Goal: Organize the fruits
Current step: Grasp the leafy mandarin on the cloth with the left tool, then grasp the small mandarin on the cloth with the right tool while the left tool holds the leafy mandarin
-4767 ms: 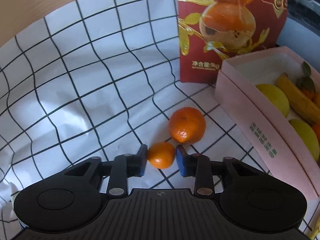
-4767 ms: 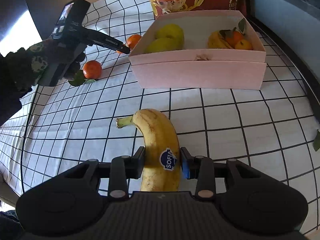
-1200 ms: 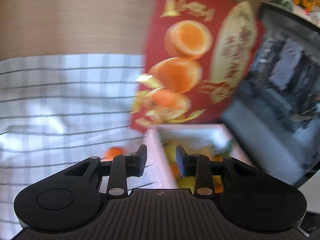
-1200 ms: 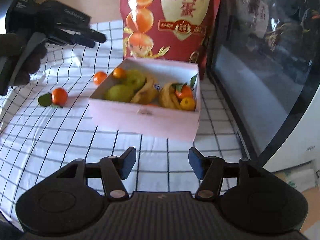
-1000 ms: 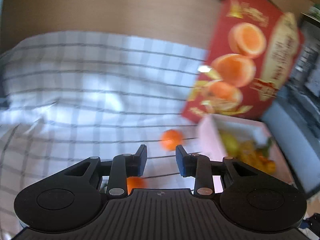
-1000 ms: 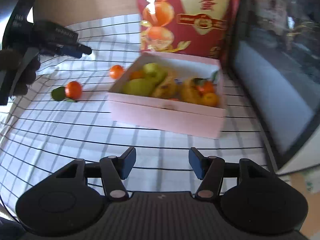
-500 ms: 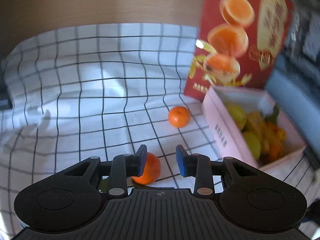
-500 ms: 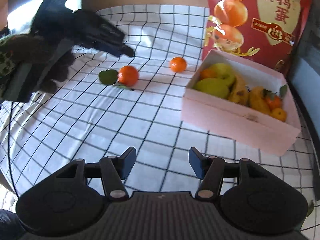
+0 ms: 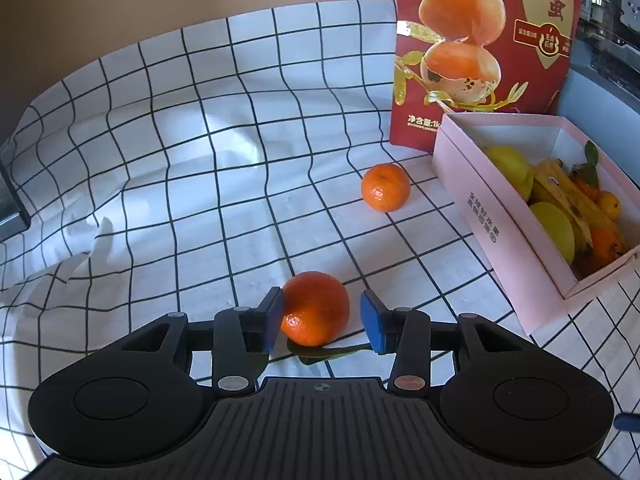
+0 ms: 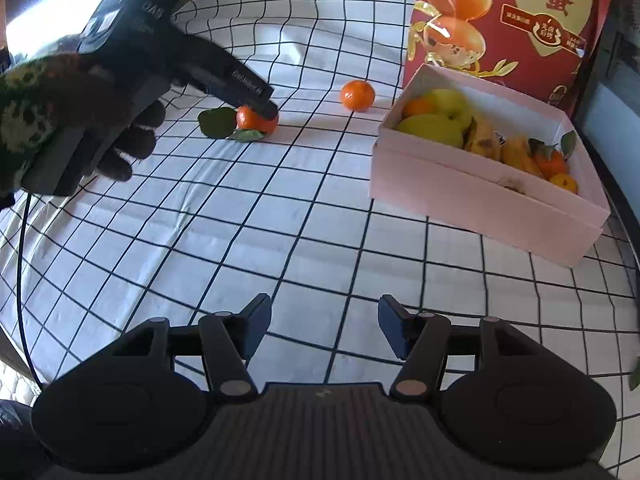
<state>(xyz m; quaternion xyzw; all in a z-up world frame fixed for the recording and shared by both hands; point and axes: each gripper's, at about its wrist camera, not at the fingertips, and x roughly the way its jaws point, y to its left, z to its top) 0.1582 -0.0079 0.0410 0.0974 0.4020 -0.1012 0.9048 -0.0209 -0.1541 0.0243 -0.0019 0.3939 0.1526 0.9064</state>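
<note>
Left tool (image 9: 322,322): jaws spread, set to either side of a leafy tangerine (image 9: 315,308). The left blue pad (image 9: 274,318) lies against or just beside the fruit's skin; the right pad stands slightly apart from it. The pictures show no squeeze.

Leafy tangerine: rests on the checked cloth (image 9: 180,184) covering the bench, between the left tool's pads, well apart from the pink box (image 9: 504,236) on the box's open-cloth side. Green leaves (image 10: 218,122) lie touching it, seen best from the right wrist.

Second tangerine (image 9: 385,187): on the cloth, near the pink box's corner, in front of the red bag (image 9: 480,52).

Pink box: holds green-yellow apples (image 10: 430,130), bananas (image 10: 486,140) and small tangerines (image 10: 554,162). The red bag stands just behind it.

Right tool (image 10: 324,330): jaws spread wide, nothing between them, above bare cloth, well apart from the pink box's long side.
</note>
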